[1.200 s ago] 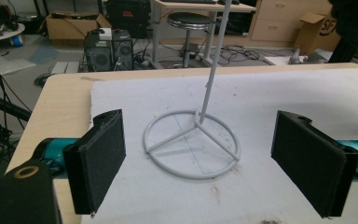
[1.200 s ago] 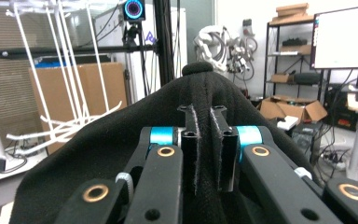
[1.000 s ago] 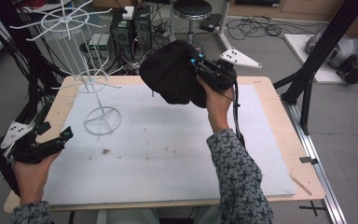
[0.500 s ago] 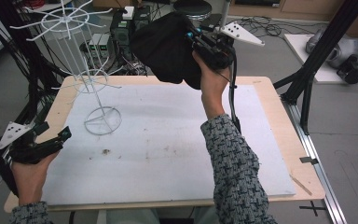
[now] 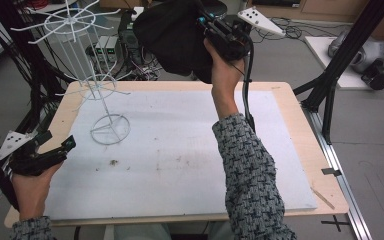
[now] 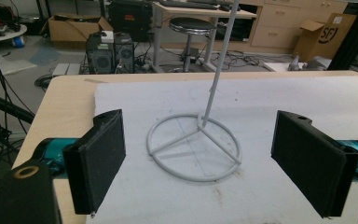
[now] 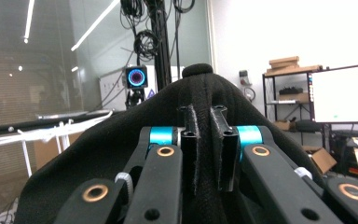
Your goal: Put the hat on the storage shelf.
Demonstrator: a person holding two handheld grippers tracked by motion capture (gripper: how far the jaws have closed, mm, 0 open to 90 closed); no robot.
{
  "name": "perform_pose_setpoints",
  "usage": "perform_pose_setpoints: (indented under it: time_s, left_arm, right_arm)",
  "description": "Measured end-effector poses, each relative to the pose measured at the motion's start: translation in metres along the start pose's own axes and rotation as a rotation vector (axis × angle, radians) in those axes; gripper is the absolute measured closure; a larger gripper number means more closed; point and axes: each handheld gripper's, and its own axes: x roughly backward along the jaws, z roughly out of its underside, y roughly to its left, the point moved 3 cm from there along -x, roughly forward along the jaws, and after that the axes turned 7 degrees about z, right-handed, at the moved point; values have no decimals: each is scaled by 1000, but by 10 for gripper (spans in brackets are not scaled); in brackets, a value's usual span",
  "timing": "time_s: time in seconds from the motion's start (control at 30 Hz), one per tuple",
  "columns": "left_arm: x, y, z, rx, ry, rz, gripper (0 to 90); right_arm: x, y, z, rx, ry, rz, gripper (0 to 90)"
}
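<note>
A black fabric cap [image 5: 172,35] hangs in the air above the table's far edge, and my right gripper [image 5: 203,23] is shut on a fold of it. In the right gripper view the jaws pinch the cap's fabric [image 7: 121,140] between them at the right gripper [image 7: 204,144]. A white wire hanging rack [image 5: 87,75] stands at the far left of the white mat [image 5: 180,150] on a ring base [image 5: 110,130]. My left gripper [image 5: 58,140] is held open near the table's left edge. In its own view the left gripper [image 6: 200,154] faces the rack's pole [image 6: 216,79] with nothing between the pads.
The mat lies on a wooden board [image 5: 300,130] with bare edges. Black frame struts [image 5: 330,80] stand at the right, and cables and computer boxes [image 5: 105,50] sit on the floor behind the rack. A stool [image 6: 193,28] stands beyond the table.
My right gripper has lifted the black cap higher and farther from the person. The left gripper has stayed open near the left edge, hardly moving.
</note>
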Motion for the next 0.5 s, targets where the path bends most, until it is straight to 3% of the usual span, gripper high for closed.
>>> perform_pose_setpoints:
  time_s: [0.2, 0.5]
  left_arm:
    - [1, 2, 1, 5, 0, -2, 178]
    - [2, 3, 1, 10, -3, -1, 178]
  right_arm:
    - [-11, -3, -8, -55, -45, -33, 845]
    - [-26, 5, -20, -63, -57, -30, 844]
